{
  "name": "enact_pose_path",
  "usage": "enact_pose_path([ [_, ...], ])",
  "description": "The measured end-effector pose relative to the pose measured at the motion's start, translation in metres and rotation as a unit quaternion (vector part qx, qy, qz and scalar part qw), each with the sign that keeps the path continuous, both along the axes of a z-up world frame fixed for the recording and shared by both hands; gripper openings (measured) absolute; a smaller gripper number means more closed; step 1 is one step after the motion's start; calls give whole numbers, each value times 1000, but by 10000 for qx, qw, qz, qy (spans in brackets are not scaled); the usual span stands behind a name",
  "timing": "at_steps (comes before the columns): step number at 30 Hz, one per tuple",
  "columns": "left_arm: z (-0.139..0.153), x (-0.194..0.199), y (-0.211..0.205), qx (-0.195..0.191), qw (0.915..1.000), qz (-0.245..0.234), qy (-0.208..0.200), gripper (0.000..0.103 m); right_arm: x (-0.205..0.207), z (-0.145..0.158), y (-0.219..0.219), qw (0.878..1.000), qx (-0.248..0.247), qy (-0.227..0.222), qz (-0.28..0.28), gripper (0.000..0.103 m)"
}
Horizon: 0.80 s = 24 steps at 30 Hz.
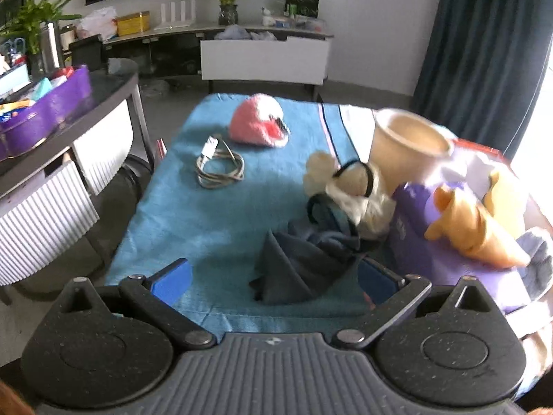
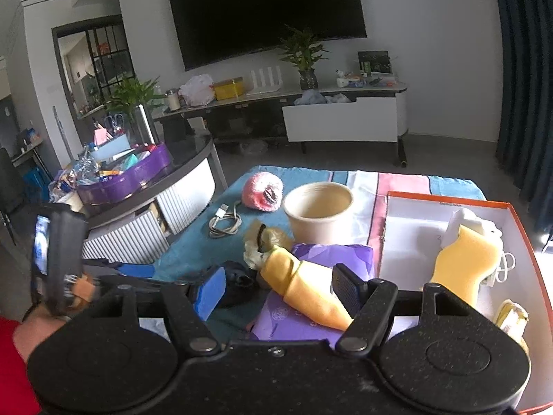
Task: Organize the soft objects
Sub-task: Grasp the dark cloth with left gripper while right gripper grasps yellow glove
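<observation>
My left gripper (image 1: 273,282) stands open, low over the blue cloth-covered table (image 1: 193,214). A crumpled dark blue cloth (image 1: 297,269) lies between its blue pads, closer to the right one. One of its blue fingers (image 2: 136,269) shows at the left of the right wrist view. My right gripper (image 2: 278,290) is open around a yellow soft roll (image 2: 307,290). The roll rests on a purple bag (image 2: 331,252) and its pads do not press on it. A cream fluffy piece with black hair bands (image 1: 349,190) lies beside the bag.
Farther back on the table are a pink plush (image 1: 259,126), a coiled cable (image 1: 219,164) and a cream pot (image 1: 411,145). At the right, an orange-rimmed box (image 2: 449,204) holds a yellow soft shape (image 2: 466,263). A round side table with a purple tray (image 1: 45,110) stands left.
</observation>
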<state>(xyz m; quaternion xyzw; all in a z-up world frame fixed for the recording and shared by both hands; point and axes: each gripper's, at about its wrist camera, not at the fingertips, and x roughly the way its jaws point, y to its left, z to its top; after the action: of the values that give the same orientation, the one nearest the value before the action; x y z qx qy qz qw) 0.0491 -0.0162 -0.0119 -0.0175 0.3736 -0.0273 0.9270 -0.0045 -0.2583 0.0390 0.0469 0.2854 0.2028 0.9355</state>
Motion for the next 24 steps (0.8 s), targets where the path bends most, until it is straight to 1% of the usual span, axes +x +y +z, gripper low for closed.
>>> enact_pose_path([
  [2, -12, 6, -3, 80, 9999, -44, 64, 103, 1, -2, 0, 10000, -41, 35, -50, 82],
  [6, -28, 21, -6, 114, 9997, -140, 147, 103, 5, -8, 0, 9998, -119, 127, -97, 82],
  [8, -35, 26, -11, 217, 9994, -206, 170, 103, 10, -13, 2, 9996, -178, 171, -104, 82],
  [10, -41, 32, -15, 321, 9989, -245, 222, 99, 15, -18, 5, 9994, -276, 187, -92, 82],
  [11, -43, 34, -16, 339, 9988, -276, 212, 90, 18, -20, 8, 9992, -335, 192, -72, 82],
  [12, -45, 36, -18, 342, 9987, -328, 203, 76, 21, -22, 10, 9990, -392, 200, -48, 82],
  [14, -48, 39, -19, 257, 9983, -456, 241, 58, 29, -28, 14, 9985, -487, 224, -56, 82],
  [15, -49, 41, -20, 148, 9981, -524, 282, 57, 33, -31, 16, 9983, -513, 259, -44, 82],
  [16, -50, 42, -20, 25, 9976, -601, 336, 51, 37, -34, 18, 9981, -539, 292, -35, 82],
  [18, -49, 41, -22, 8, 9974, -637, 323, 41, 44, -40, 21, 9975, -608, 352, -18, 81],
  [19, -49, 38, -23, 23, 9973, -673, 293, 40, 46, -43, 24, 9971, -641, 408, 10, 80],
  [20, -47, 37, -24, 17, 9973, -677, 296, 37, 49, -46, 25, 9967, -674, 446, 31, 78],
  [21, -45, 35, -23, -1, 9974, -670, 283, 36, 50, -48, 27, 9962, -719, 485, 52, 65],
  [22, -43, 32, -22, -25, 9975, -657, 259, 35, 51, -50, 29, 9959, -770, 481, 53, 49],
  [23, -41, 30, -21, -34, 9978, -623, 244, 34, 50, -50, 30, 9956, -830, 429, 41, 44],
  [24, -39, 29, -20, -50, 9980, -588, 234, 34, 50, -50, 31, 9955, -857, 395, 56, 36],
])
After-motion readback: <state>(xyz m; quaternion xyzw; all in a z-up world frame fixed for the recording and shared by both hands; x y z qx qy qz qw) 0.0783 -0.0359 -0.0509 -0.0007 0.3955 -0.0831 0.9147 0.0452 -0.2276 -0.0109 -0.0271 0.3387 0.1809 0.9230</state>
